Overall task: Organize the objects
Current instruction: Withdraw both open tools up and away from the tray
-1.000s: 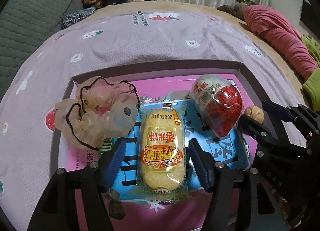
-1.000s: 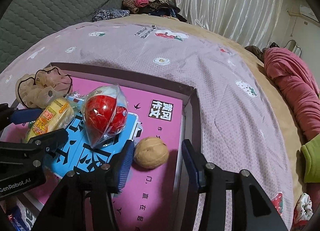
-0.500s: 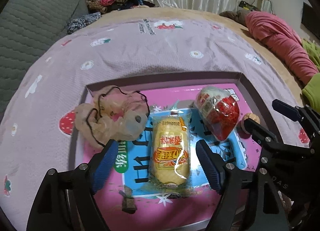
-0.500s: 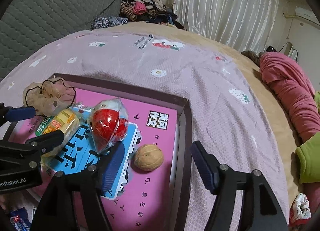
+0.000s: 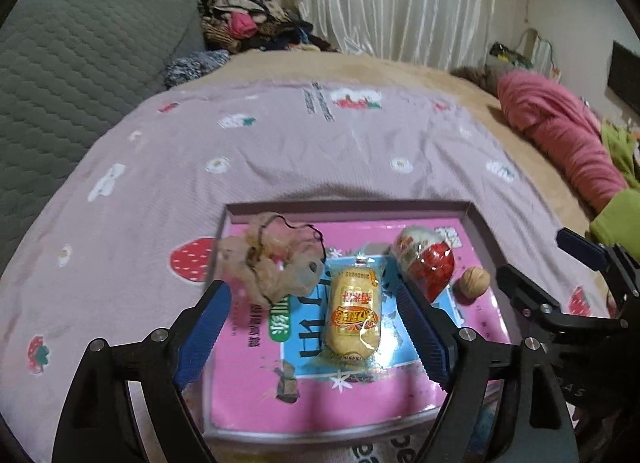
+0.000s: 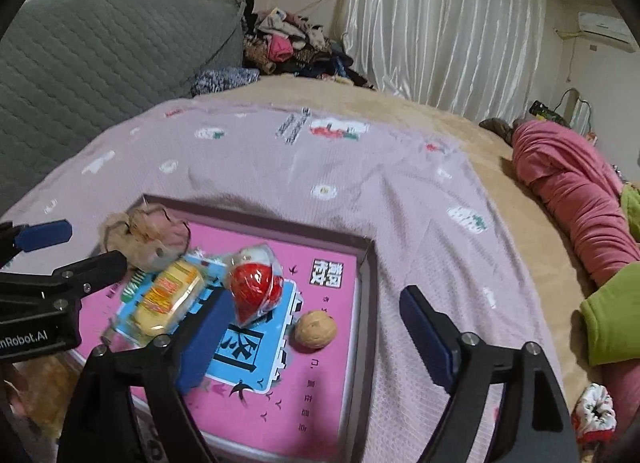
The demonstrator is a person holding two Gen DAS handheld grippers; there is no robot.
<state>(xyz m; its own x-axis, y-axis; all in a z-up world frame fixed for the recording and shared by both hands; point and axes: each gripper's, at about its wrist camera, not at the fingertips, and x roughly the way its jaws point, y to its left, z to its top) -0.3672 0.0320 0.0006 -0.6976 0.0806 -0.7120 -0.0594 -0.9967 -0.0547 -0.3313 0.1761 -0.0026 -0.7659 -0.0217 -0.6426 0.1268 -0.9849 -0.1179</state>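
1. Far left of the tray point(image 5: 482, 225), which sits on the bed: a beige scrunchie point(image 5: 272, 263) with black edging slumps half over the tray's left rim. Risk: soft and loose, it could snag on a finger and drag out onto the bedspread point(image 5: 280, 151).
2. Left claw point(image 5: 316, 327) hangs above the tray, jaws spread wide, gripping nothing. The yellow snack packet point(image 5: 354, 313) lies flat between its fingers on the tray's printed liner.
3. Packet film looks slick. If the claw clamps near an edge, I'd expect it to slide out or crush what's inside.
4. Next right: the red toy in clear wrap point(image 5: 426, 265), touching the packet's upper corner area. A pull on one could nudge the other.
5. Walnut point(image 6: 315, 330) sits just beside the toy, near the tray's right wall. Round and hard, likely to roll if bumped.
6. Right claw point(image 6: 312, 343) released, jaws wide, empty, with the walnut roughly between them.
7. Both claws hover near one another over one small tray. Collision is the plain hazard.
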